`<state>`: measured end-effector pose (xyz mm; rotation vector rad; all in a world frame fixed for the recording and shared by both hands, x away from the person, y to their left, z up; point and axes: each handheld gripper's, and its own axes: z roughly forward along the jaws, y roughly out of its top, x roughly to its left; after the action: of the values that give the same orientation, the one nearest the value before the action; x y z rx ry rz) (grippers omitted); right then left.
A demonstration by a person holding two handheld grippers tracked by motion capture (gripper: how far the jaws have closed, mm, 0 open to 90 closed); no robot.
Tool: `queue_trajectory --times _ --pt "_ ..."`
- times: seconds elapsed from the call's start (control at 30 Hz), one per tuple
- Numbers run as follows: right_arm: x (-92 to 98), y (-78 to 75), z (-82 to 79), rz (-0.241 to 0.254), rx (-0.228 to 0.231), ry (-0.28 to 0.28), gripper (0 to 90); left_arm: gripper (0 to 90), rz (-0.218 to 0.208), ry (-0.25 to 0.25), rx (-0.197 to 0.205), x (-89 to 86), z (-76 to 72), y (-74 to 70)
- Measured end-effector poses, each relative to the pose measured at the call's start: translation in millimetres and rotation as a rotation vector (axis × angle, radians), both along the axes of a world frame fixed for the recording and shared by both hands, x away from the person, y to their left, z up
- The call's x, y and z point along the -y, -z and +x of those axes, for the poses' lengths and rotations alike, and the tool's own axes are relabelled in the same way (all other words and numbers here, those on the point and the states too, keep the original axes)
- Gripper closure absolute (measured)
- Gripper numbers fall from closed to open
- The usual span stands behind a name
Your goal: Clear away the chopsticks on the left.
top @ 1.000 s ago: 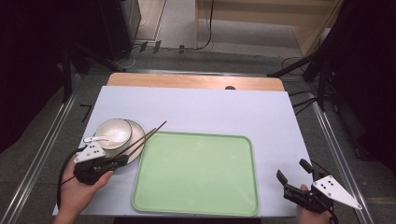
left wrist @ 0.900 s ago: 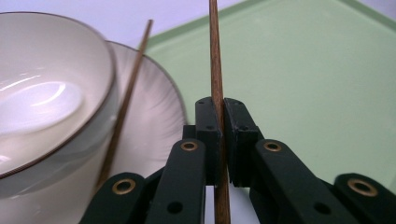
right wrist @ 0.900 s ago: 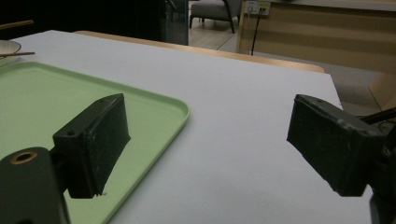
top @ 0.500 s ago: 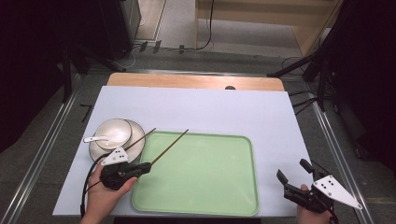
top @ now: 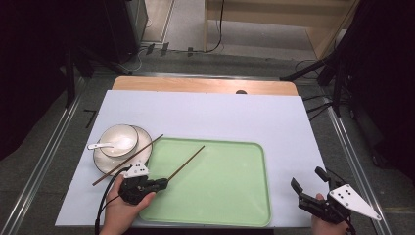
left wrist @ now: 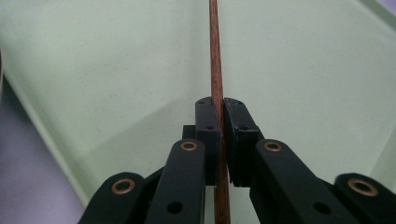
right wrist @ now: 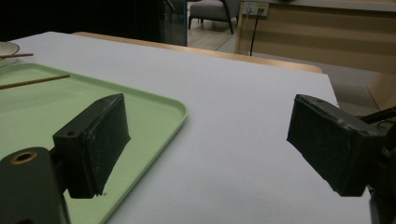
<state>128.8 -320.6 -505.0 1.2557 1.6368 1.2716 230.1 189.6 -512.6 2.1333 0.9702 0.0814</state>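
the left hand-held gripper point(top: 159, 184) is clamped on a brown chopstick point(top: 187, 163) over the green tray point(top: 230, 196), its long axis running diagonally toward the tabletop's far right. the right hand-held gripper point(top: 307, 182) hangs with jaws spread near the tabletop's point(top: 220, 115) right corner.
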Motion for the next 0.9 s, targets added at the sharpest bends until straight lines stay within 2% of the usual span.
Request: queue_trajectory --times 0.17,0.27,0.37,0.4,0.43,0.6,0.67,0.9 --pt "0.4 0.2 0.1 0.005 -0.001 0.002 13.1 83.8 0.003 -0.014 -0.015 -0.8 -0.5 3.0" --pt "0.4 0.2 0.5 0.000 0.000 -0.001 13.1 73.1 -0.021 -0.025 -0.010 -2.7 0.4 0.5" --pt "0.3 0.0 0.6 -0.002 0.002 -0.001 13.1 77.5 -0.038 -0.037 0.006 -2.0 3.4 -6.1" --pt "0.6 -0.3 0.6 0.004 0.005 0.002 13.1 89.5 -0.039 -0.036 0.022 0.6 6.1 -10.1" --pt "0.6 -0.3 0.6 0.004 0.005 0.002 13.1 89.5 -0.043 -0.033 0.027 3.0 8.5 -12.3" --pt "0.9 -0.6 0.5 0.010 0.004 0.002 13.1 90.0 -0.020 0.015 0.054 34.4 27.0 -21.0" --pt "0.9 -1.0 -0.2 0.011 0.007 0.001 13.1 90.0 0.002 0.025 0.047 48.9 36.4 -18.5" --pt "1.3 -0.4 0.1 0.020 0.007 -0.003 13.1 90.0 0.021 0.019 0.026 77.4 56.0 -7.3"
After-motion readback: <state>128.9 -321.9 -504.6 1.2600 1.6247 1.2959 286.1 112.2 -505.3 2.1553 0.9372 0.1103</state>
